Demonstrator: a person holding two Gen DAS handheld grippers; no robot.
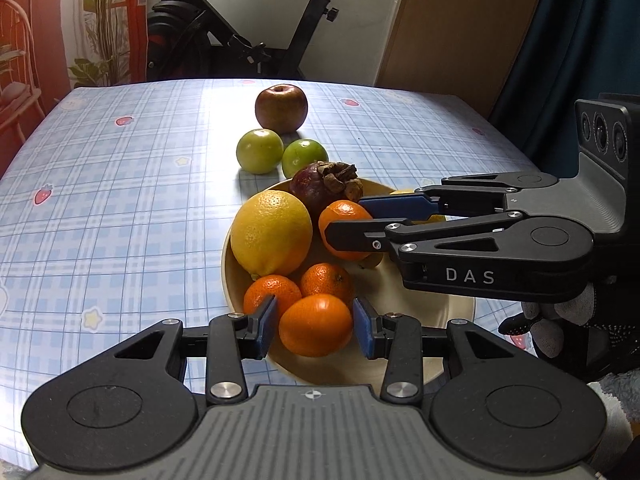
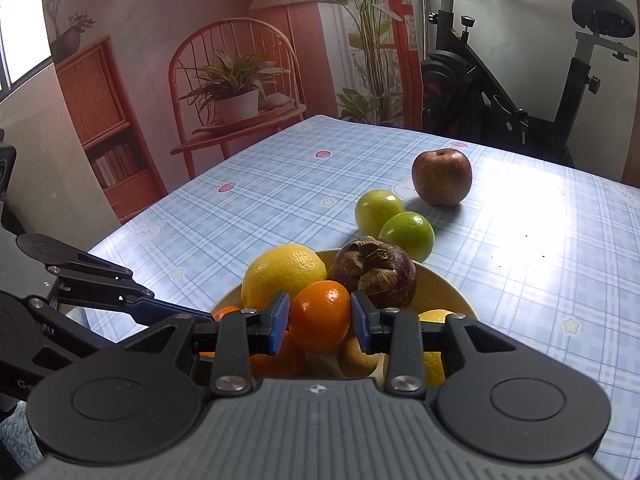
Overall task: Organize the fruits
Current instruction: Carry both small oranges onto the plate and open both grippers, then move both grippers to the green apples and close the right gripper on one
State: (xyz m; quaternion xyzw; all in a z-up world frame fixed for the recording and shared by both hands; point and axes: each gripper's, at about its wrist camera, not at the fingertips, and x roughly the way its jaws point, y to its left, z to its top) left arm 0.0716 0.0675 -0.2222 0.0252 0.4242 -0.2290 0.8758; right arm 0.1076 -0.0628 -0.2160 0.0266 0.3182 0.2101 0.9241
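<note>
left gripper blue pads clamped on the nearest tangerine | right gripper pads clamped on another tangerine | both in the cream bowl beside lemon, mangosteen | far: two green fruits, apple on checked cloth

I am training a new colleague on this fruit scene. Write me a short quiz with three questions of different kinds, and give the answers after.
1. True or false: the red apple lies inside the bowl.
2. How many green fruits lie on the tablecloth outside the bowl?
3. Multiple choice: what is between the pads of the right gripper? A) the lemon B) a mandarin C) the mangosteen

Key:
1. False; it sits on the tablecloth, beyond the green fruits.
2. Two.
3. B. The left gripper holds another mandarin at the near side of the bowl.
</note>
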